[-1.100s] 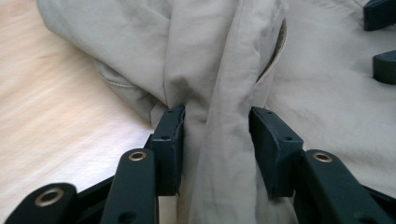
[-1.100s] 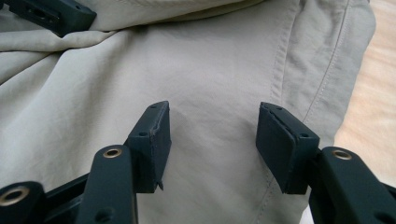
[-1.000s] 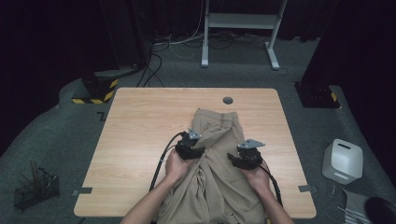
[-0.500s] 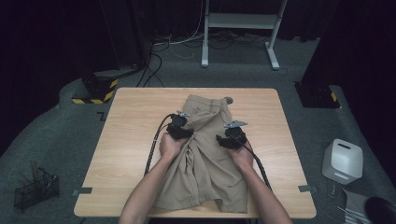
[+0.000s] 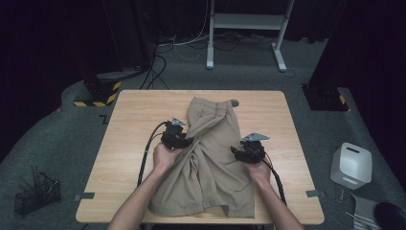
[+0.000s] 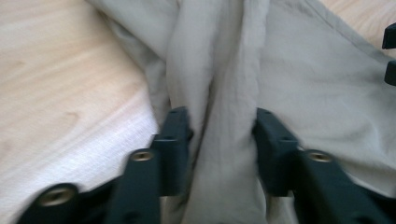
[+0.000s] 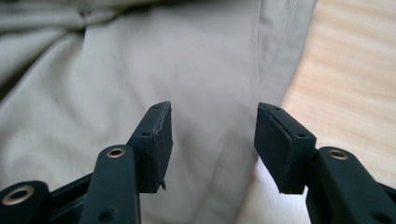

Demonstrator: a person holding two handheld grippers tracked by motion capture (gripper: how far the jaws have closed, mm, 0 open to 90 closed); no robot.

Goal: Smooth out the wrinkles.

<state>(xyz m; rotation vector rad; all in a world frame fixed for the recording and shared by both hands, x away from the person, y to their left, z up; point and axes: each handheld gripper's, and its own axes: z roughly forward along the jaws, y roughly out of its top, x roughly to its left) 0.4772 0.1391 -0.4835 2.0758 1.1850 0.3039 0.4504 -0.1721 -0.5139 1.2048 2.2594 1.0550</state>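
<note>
We see the khaki shorts [image 5: 210,158] spread down the middle of the wooden surface [image 5: 129,120], waistband toward the far edge and leg hems reaching almost to the near edge. Bare wood lies open on both sides of the cloth, with a wider strip at the left and a narrower one at the right; a small dark disc [image 5: 234,102] sits just past the waistband near the far edge.

Our left tool [image 5: 186,142] rests at the left edge of the shorts, about halfway up. In the left gripper view its jaws stand on either side of a bunched ridge of fabric [image 6: 219,116] and press against it, so it is gripping the shorts, with bare wood just beside it.

Our right tool [image 5: 235,152] sits at the right side seam of the shorts. In the right gripper view its jaws stand apart with nothing clamped, the flat cloth [image 7: 140,70] below them and the garment's edge running just inside the outer jaw, wood beyond it.
</note>
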